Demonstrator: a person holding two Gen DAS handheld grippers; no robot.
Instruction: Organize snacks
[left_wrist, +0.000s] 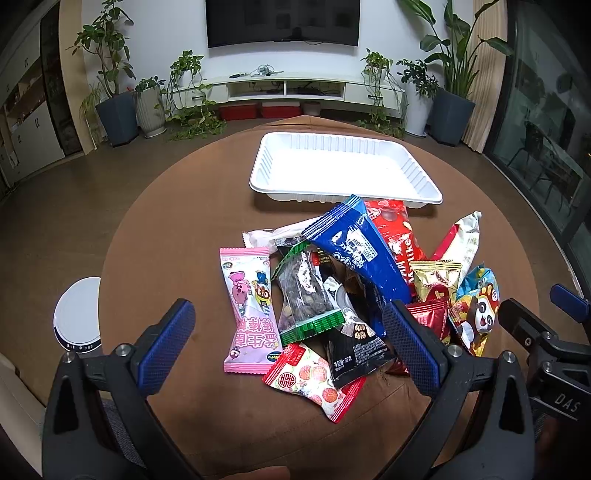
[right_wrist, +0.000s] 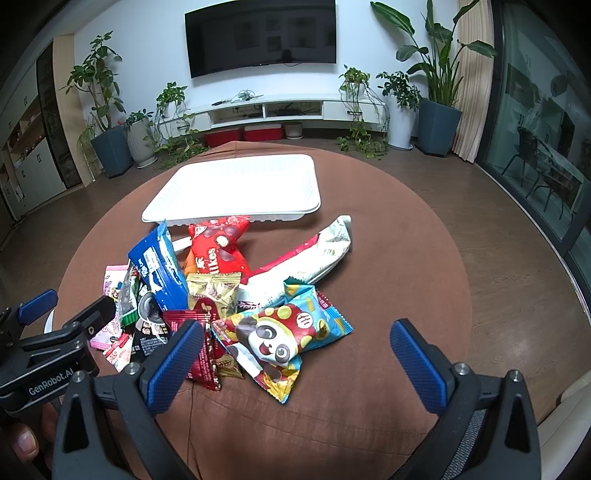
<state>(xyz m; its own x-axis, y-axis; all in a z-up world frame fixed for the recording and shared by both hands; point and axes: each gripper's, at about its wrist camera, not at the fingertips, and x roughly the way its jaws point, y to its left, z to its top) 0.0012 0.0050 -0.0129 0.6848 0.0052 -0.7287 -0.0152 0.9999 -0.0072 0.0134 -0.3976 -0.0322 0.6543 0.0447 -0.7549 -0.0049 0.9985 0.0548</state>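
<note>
A pile of several snack packets lies on a round brown surface (left_wrist: 166, 229), just in front of an empty white plastic tray (left_wrist: 343, 170) (right_wrist: 236, 192). In the pile are a pink candy packet (left_wrist: 249, 310), a green-edged nut packet (left_wrist: 304, 295), a blue packet (left_wrist: 362, 254) (right_wrist: 159, 269), a red packet (right_wrist: 219, 245) and a panda packet (right_wrist: 284, 339). My left gripper (left_wrist: 291, 343) is open, hovering over the near side of the pile. My right gripper (right_wrist: 295, 358) is open too, over the panda packet.
A round white device (left_wrist: 77, 314) sits at the surface's left edge. Bare brown cloth (right_wrist: 399, 266) lies right of the pile. Beyond are wooden floor, potted plants (left_wrist: 110, 74), a low TV cabinet (left_wrist: 295, 86) and a glass door (right_wrist: 535, 147) at right.
</note>
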